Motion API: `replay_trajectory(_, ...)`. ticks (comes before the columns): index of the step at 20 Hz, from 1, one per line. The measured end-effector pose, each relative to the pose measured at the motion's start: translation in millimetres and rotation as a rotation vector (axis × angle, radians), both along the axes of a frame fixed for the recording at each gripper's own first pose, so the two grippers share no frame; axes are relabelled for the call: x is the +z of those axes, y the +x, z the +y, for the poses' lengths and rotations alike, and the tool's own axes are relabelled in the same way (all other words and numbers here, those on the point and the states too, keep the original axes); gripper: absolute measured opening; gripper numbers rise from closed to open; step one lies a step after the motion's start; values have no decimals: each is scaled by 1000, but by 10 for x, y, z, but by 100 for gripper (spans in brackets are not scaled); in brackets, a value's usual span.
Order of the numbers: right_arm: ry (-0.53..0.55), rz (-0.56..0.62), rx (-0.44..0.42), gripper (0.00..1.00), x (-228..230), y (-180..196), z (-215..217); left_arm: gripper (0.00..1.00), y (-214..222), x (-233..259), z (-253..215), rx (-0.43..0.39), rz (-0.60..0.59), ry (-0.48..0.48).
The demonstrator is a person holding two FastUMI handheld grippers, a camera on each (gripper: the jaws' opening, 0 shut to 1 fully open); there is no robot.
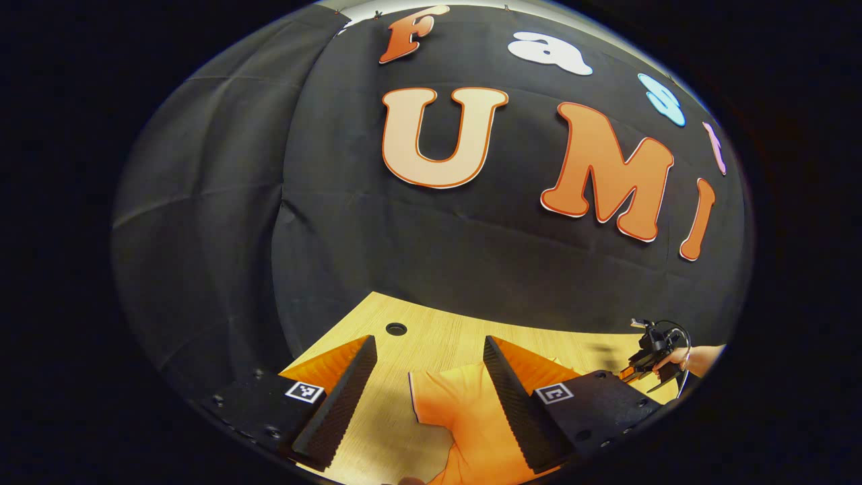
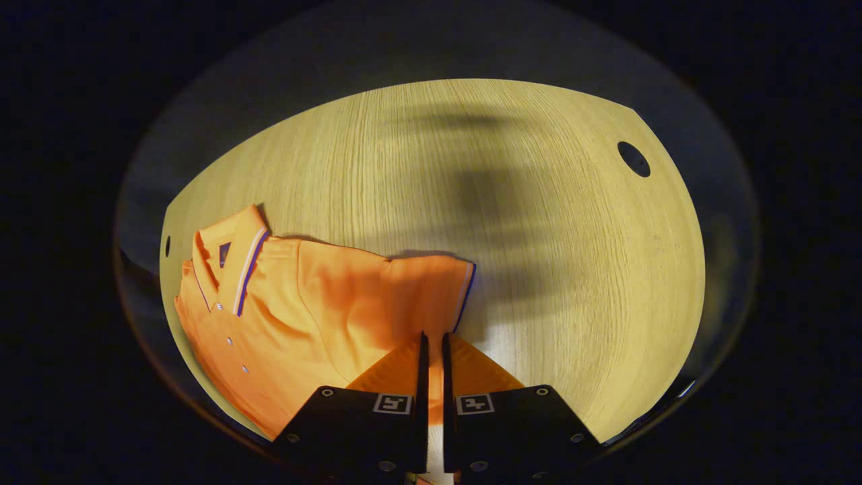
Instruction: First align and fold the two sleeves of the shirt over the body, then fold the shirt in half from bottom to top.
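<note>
An orange polo shirt [image 2: 303, 316] lies on the wooden table [image 2: 512, 188] in the right gripper view, collar [image 2: 236, 259] to the left and one short sleeve [image 2: 431, 289] pointing right. My right gripper [image 2: 432, 337] has its fingers pressed nearly together over that sleeve's lower part, with a strip of orange cloth in the narrow gap. In the left gripper view my left gripper [image 1: 429, 343] stands open just above the table. A piece of the orange shirt [image 1: 465, 417] lies between its fingers, close to the right finger. The right gripper [image 1: 650, 357] appears far right, held by a hand [image 1: 700, 358].
The black cloth wall [image 1: 471, 256] rises right behind the table's far edge. A round hole [image 1: 396, 329] is cut in the tabletop ahead of my left gripper. In the right gripper view another hole [image 2: 634, 159] sits at the far right, and bare wood stretches beyond the shirt.
</note>
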State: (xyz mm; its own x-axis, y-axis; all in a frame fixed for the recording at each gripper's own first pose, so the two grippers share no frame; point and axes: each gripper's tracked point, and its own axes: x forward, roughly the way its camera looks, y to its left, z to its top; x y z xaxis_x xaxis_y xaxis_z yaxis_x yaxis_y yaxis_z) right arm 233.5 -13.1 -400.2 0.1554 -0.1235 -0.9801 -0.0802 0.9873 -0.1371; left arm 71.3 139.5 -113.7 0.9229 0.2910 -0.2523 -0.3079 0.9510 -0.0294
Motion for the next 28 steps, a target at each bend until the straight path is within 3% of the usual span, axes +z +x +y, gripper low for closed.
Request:
replay_trajectory(10, 62, -126, 84, 10, 590, -56, 405, 98, -93, 55, 11, -34, -17, -10)
replay_trajectory(15, 105, -156, 170, 10, 757, -214, 991, 98, -195, 49, 164, -54, -16, -9)
replay_trajectory(19, 56, -180, 295, 10, 678, -249, 1399, 98, -292, -26, 390, -45, -2, -20)
replay_trajectory(21, 122, -148, 331, 11, 600, -396, 1756, 98, -353, -85, 500, -37, 16, -34)
replay_trajectory(25, 264, -95, 363, 21, 522, -655, 2326, 98, -449, -163, 671, -18, 34, -46)
replay_trajectory(27, 267, -104, 377, 45, 527, -678, 2412, 98, -478, -171, 732, -13, 34, -49)
replay_trajectory(28, 259, -119, 378, 63, 526, -665, 2422, 98, -476, -177, 752, -11, 34, -50)
